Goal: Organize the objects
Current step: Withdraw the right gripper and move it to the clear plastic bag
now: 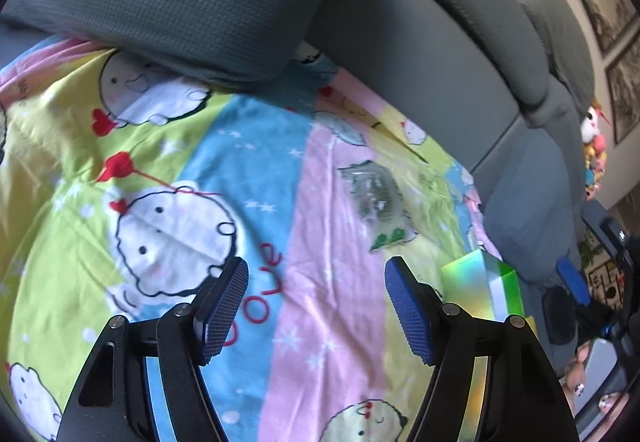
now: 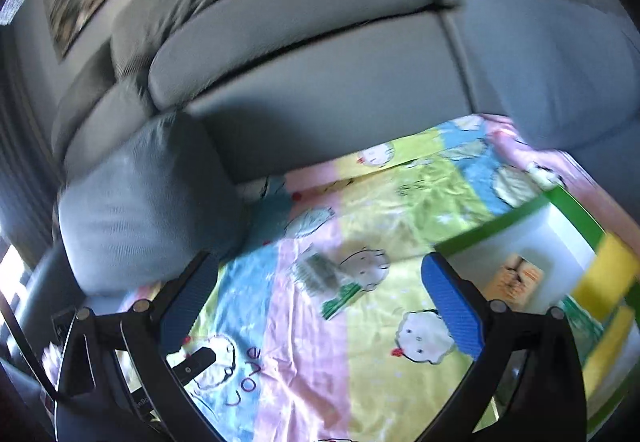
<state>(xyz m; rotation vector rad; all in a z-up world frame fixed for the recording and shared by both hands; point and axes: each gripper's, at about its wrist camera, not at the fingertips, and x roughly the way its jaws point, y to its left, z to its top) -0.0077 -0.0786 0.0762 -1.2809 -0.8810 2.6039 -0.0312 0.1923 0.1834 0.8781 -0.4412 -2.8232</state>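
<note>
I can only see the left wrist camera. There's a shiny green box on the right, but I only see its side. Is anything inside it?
Observer: Yes. In the right wrist view the green box is open at the top, and one small tan packet lies on its white floor.
Operator: Cool! Is the right gripper holding something? I just see a bit of blue.
Observer: No. The right gripper has its jaws wide open with nothing gripped; only the cartoon sheet shows past them.
</note>
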